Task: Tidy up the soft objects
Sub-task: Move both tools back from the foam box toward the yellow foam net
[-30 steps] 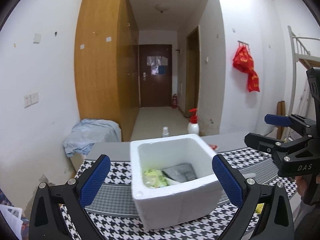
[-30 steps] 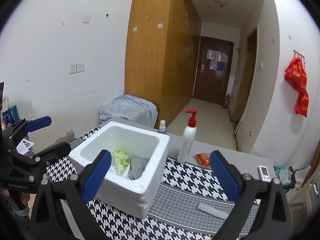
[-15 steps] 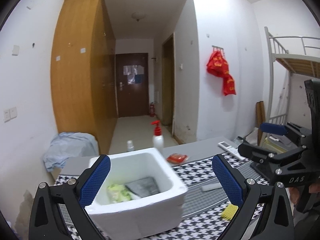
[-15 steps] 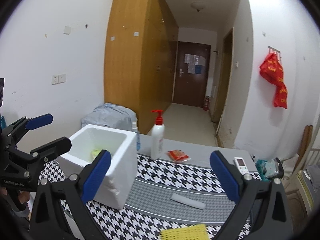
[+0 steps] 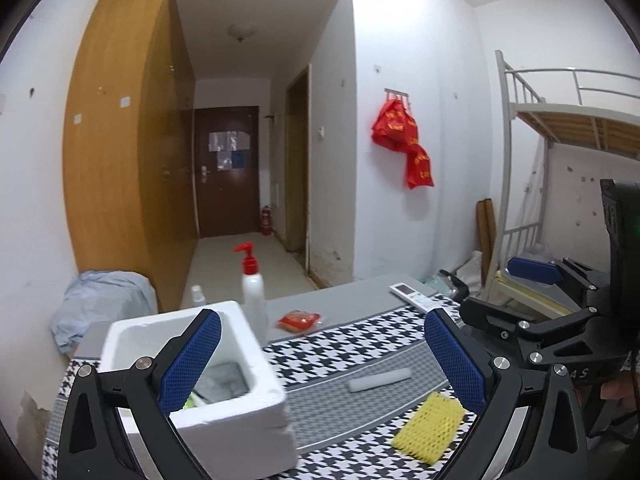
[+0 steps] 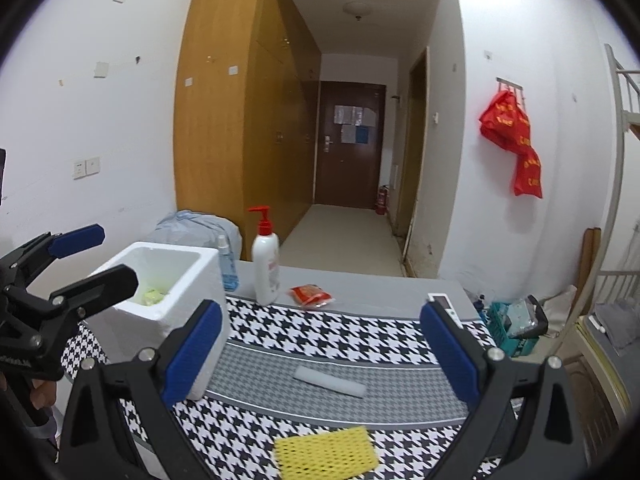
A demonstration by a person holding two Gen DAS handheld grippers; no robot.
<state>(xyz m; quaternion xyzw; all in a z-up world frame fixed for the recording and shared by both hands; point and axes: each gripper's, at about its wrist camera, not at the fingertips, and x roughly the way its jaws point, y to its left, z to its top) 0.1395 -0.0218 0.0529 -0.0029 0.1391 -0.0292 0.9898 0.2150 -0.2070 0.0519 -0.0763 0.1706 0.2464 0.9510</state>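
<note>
A white foam box (image 5: 224, 412) stands on the houndstooth cloth at the left, also in the right wrist view (image 6: 160, 284), with a green packet (image 6: 152, 294) and a grey item (image 5: 224, 380) inside. A yellow mesh pad (image 6: 326, 452) lies near the front edge, also in the left wrist view (image 5: 428, 432). A grey strip (image 6: 330, 382) lies mid-cloth, also in the left wrist view (image 5: 378, 380). My left gripper (image 5: 320, 356) is open and empty beside the box. My right gripper (image 6: 320, 352) is open and empty above the strip and pad.
A pump bottle (image 6: 266, 264), a small spray bottle (image 6: 227, 268) and a red packet (image 6: 312, 294) stand at the table's far side. A remote (image 5: 414, 296) lies at the right edge. A teal basket (image 6: 510, 328) sits beyond the table, with a bunk bed (image 5: 568, 128) at right.
Both grippers have swung right, away from the box. The yellow pad and grey strip have come into both views. Both stay open and empty.
</note>
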